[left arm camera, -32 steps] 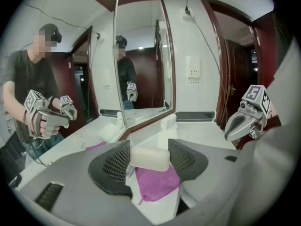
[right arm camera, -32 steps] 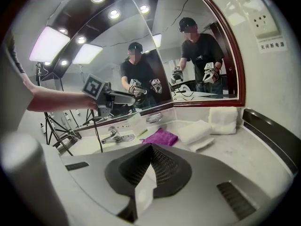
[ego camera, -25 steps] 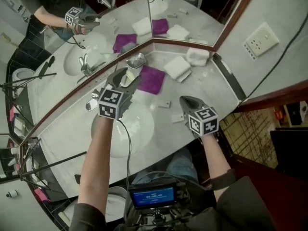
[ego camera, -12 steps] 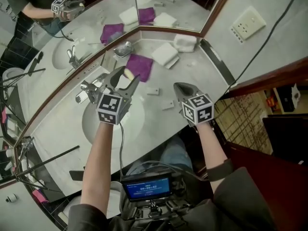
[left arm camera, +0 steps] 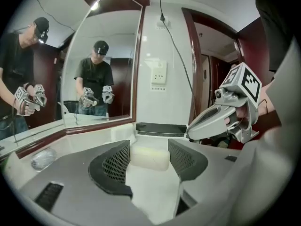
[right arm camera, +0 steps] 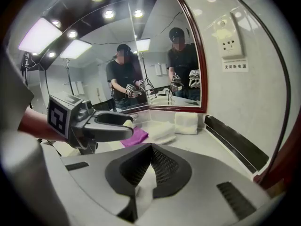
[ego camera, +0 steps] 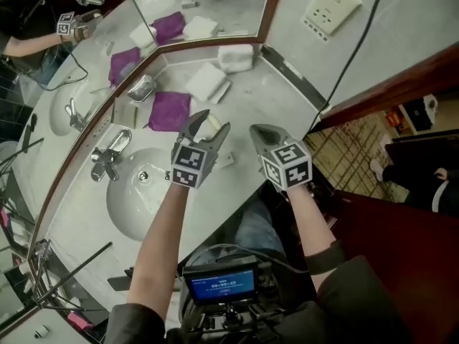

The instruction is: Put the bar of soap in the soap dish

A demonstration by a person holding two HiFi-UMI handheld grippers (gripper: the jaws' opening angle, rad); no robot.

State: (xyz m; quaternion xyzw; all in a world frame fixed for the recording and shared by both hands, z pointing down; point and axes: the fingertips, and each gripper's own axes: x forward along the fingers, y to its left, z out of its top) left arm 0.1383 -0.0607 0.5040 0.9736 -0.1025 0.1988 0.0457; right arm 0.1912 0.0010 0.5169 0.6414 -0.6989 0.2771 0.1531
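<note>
Right, the left claw [ego camera: 209, 123] is clamping the bar of soap [left arm camera: 149, 157] between its pads and holding it up over the white worktop [ego camera: 251, 106], near the edge of the purple cloth [ego camera: 170, 110]. The soap dish [ego camera: 142, 89], a shiny little thing, is sitting beyond that cloth by the mirror, well apart from the soap. The right claw [ego camera: 262, 132] is hovering alongside with its jaws pressed together, gripping nothing. Folded white towels [ego camera: 208, 82] are lying further back.
</note>
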